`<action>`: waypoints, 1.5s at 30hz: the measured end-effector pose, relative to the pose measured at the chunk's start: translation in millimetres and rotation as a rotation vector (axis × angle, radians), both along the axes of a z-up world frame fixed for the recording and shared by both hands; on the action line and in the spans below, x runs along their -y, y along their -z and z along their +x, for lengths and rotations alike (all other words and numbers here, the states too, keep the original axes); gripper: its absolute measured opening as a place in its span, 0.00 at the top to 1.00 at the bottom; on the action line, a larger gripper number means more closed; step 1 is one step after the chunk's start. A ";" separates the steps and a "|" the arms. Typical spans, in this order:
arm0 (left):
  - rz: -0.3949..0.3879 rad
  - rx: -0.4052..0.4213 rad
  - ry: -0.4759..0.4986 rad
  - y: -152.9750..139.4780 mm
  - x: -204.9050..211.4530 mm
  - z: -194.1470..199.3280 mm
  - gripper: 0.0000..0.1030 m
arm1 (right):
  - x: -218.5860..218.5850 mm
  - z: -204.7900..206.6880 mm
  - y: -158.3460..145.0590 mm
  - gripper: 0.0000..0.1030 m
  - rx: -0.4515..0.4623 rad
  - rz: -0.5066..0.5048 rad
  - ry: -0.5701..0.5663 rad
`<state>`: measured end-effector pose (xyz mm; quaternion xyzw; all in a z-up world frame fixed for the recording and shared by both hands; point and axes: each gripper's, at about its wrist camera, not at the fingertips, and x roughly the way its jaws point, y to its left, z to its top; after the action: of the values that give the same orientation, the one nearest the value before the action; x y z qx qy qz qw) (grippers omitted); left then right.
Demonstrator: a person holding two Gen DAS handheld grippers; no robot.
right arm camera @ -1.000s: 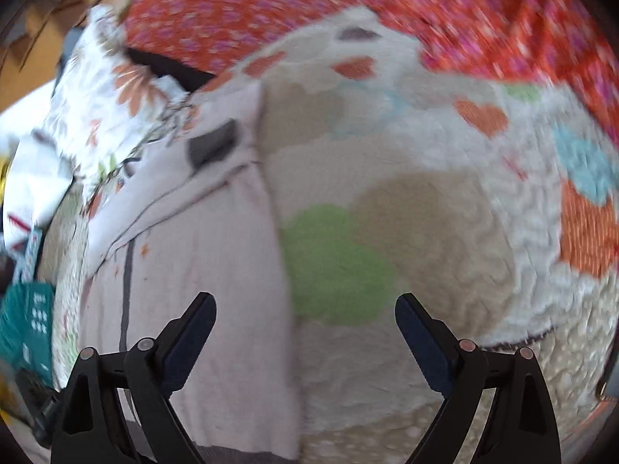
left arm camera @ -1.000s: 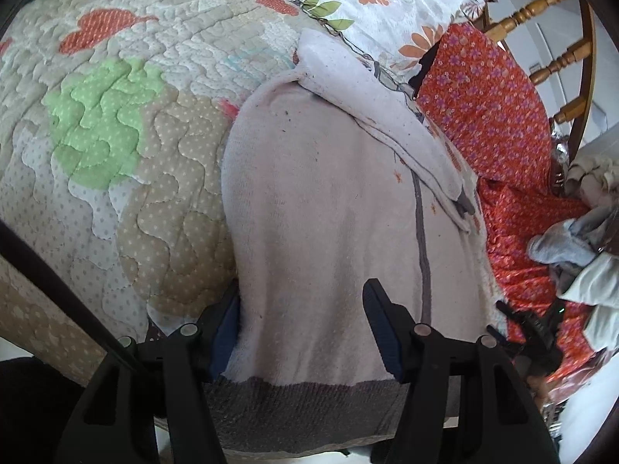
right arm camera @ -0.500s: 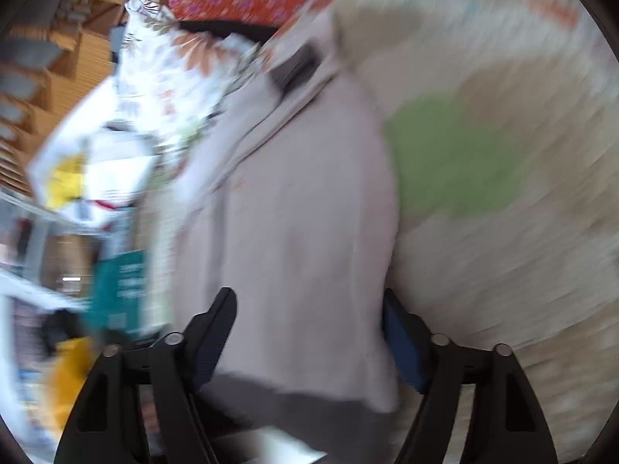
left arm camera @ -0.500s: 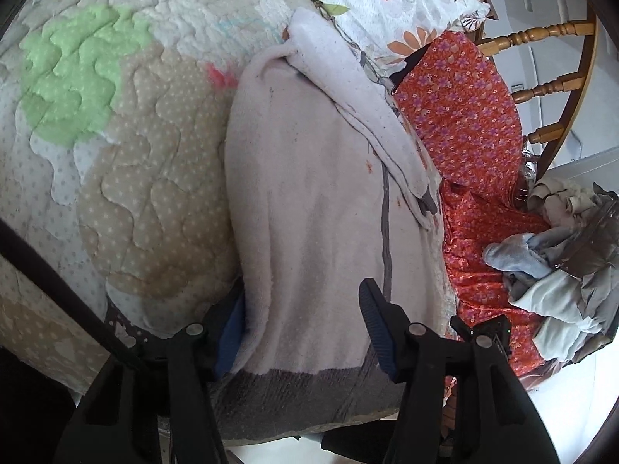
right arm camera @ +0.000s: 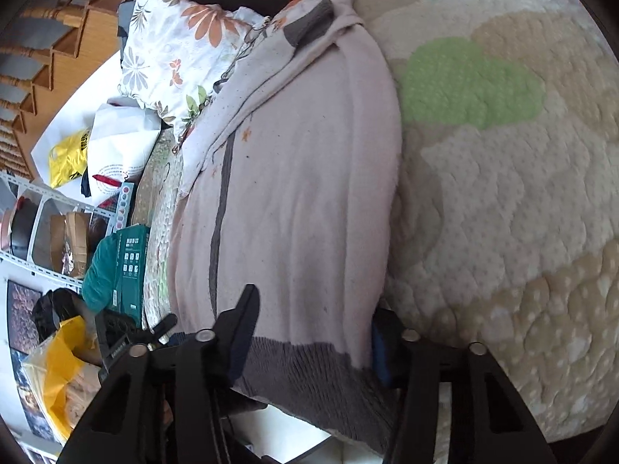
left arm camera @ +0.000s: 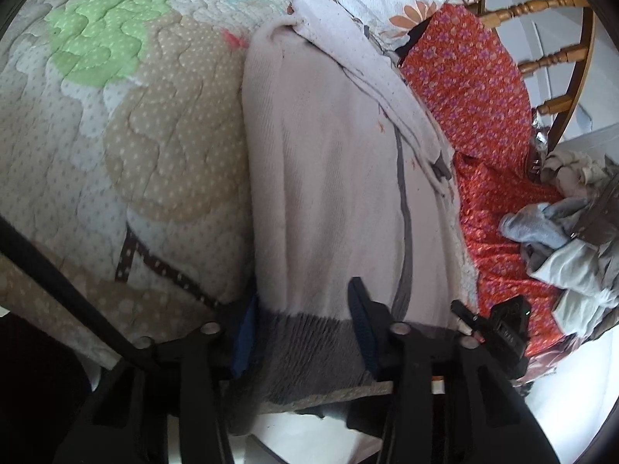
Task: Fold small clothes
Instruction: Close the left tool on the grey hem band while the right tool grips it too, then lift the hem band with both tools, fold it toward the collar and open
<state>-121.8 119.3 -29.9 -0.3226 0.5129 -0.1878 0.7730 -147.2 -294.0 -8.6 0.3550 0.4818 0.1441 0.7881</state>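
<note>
Here one pale pink sweater (left arm camera: 332, 178) with a grey ribbed hem lies lengthwise on the patchwork quilt (left arm camera: 127, 123) of a bed, one sleeve folded across its far end. The left gripper (left arm camera: 305, 332) has its jaws set narrow around the grey hem, one finger under the cloth edge. The right gripper (right arm camera: 309, 348) likewise straddles the same hem, jaws closed in on the fabric. One flowered pillow (right arm camera: 174, 38) sits beyond; one green box (right arm camera: 131, 266) lies at the left, its print too small to read. A heap of grey clothes (left arm camera: 568, 239) rests on red flowered cloth (left arm camera: 476, 89).
</note>
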 end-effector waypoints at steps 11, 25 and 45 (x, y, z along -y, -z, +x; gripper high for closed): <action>-0.005 0.005 0.011 4.8 7.5 -10.7 0.51 | -11.6 -25.1 4.2 0.50 0.002 -0.015 0.017; 0.086 0.117 -0.058 -44.5 -13.1 -11.6 0.92 | -2.6 -34.9 -17.4 0.94 0.040 -0.130 0.112; -0.023 0.111 -0.094 -63.2 -35.4 -12.4 0.92 | -10.9 -50.7 -59.5 0.94 0.080 -0.179 -0.027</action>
<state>-134.2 154.6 33.3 -0.3441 0.4513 -0.1747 0.8046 -197.9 -283.1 50.9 0.2705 0.4654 0.1251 0.8334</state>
